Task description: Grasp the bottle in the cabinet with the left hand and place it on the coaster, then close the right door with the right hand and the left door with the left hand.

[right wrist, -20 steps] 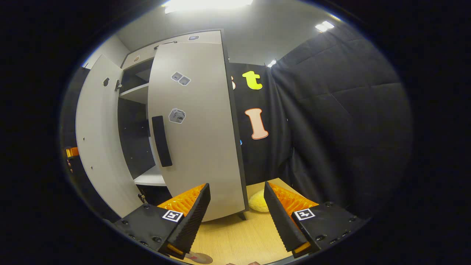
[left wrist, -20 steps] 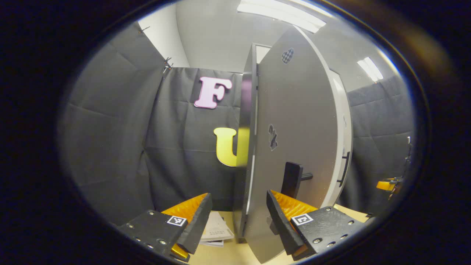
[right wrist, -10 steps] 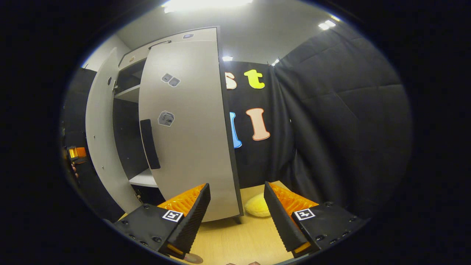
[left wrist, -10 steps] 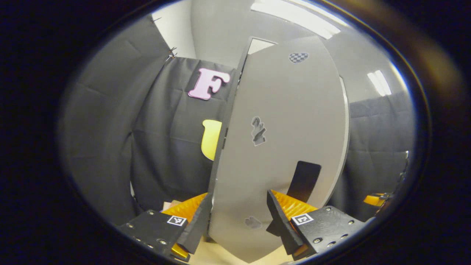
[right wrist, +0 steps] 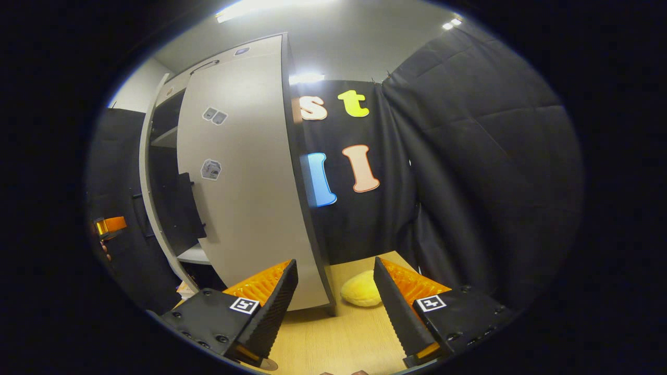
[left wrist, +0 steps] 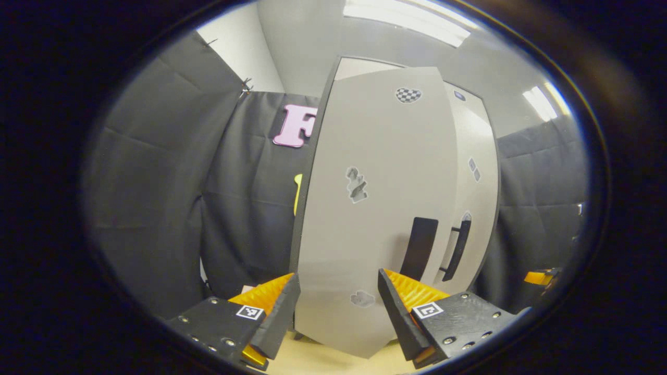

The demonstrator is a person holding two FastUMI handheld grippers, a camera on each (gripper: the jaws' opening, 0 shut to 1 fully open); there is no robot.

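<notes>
The cabinet's left door point(left wrist: 375, 208), a grey panel with stickers and a black handle point(left wrist: 421, 248), stands almost shut right in front of my left gripper point(left wrist: 336, 312). That gripper is open, its fingers point(left wrist: 281, 312) close to the door's lower face; contact cannot be told. The right door point(left wrist: 477, 187) sits beyond it. In the right gripper view the right door point(right wrist: 245, 187) with its black handle point(right wrist: 186, 212) is nearly shut, a narrow dark gap and a shelf point(right wrist: 194, 254) beside it. My right gripper point(right wrist: 333, 307) hangs open over the table, apart from that door.
A pale wooden table point(right wrist: 338, 338) carries the cabinet. A soft yellow object point(right wrist: 359, 294) lies by the cabinet's right corner. The other gripper point(right wrist: 109, 225) shows at the far left of the right gripper view, and another gripper point(left wrist: 539, 276) at the far right of the left gripper view. Black cloth walls surround the booth.
The left door has swung from edge-on to nearly shut, with my left gripper following it. The right door has also swung further toward the cabinet, narrowing the gap.
</notes>
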